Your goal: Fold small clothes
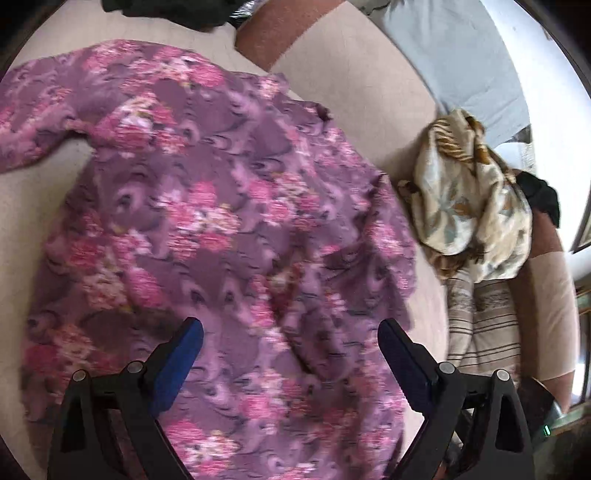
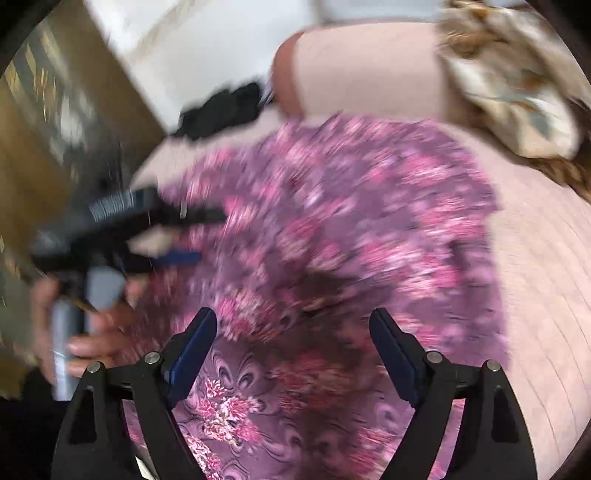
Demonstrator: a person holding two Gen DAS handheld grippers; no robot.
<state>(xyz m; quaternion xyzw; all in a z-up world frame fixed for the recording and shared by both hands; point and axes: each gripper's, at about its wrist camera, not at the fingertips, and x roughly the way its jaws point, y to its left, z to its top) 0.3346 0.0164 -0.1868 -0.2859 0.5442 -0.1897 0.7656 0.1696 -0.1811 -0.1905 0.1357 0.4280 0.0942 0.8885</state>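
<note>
A purple garment with pink flowers [image 1: 207, 221] lies spread on a pale pink cushion [image 1: 351, 92], one sleeve stretching to the left. My left gripper [image 1: 290, 332] hovers over its lower part, open and empty. In the right wrist view the same garment [image 2: 351, 229] fills the middle, blurred by motion. My right gripper [image 2: 293, 325] is open and empty above it. The left gripper [image 2: 177, 236] shows there at the left, held in a hand, its fingers open at the garment's edge.
A cream floral cloth [image 1: 472, 199] lies bunched at the right, over striped fabric [image 1: 484, 332]. A dark garment [image 1: 166, 11] lies at the top edge. A light blue sheet [image 1: 454, 59] lies beyond the cushion. A brown ridge [image 1: 280, 37] borders the cushion.
</note>
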